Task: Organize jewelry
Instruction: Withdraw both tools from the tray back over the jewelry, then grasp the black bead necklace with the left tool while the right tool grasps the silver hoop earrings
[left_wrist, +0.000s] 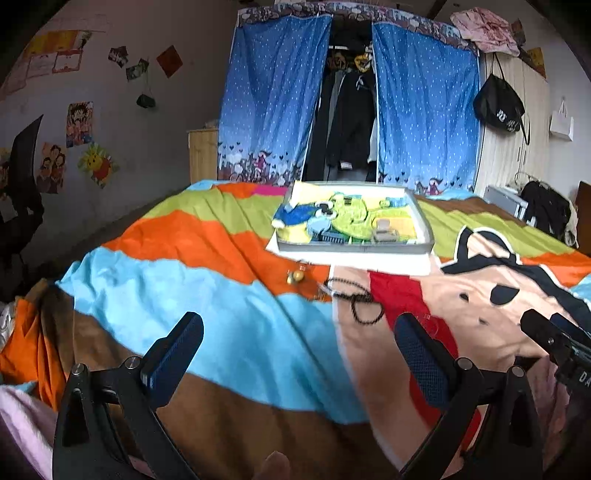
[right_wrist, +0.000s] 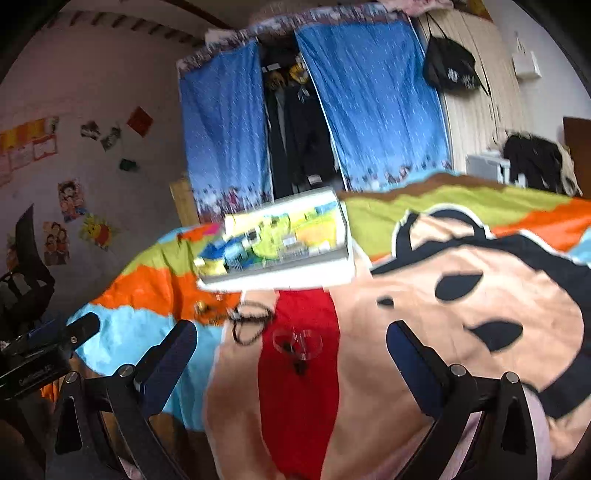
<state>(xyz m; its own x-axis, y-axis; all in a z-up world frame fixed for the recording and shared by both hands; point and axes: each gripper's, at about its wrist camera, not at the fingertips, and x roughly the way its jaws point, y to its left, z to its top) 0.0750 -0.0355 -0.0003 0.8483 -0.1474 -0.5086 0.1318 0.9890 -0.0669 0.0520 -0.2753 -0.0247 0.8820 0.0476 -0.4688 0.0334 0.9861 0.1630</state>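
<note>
A shallow white tray (left_wrist: 421, 216) (right_wrist: 345, 236) lined with a bright cartoon cloth lies on the bed, holding small clear boxes. In front of it lie gold earrings (left_wrist: 295, 276) (right_wrist: 202, 306), a black bead necklace (left_wrist: 360, 301) (right_wrist: 245, 325) and a clear heart-shaped piece (right_wrist: 297, 341) with a small dark item. My left gripper (left_wrist: 299, 347) hangs open above the blanket, short of the necklace. My right gripper (right_wrist: 291, 354) is open too, its fingers either side of the clear piece and nothing between them. Each gripper shows at the edge of the other's view.
The bed carries a colourful cartoon blanket (left_wrist: 221, 325) (right_wrist: 461, 314). Behind it a blue curtained wardrobe (left_wrist: 424, 110) stands open with dark clothes. A black bag (left_wrist: 498, 107) hangs on the right wall, and a dark chair (left_wrist: 22, 192) is at the left.
</note>
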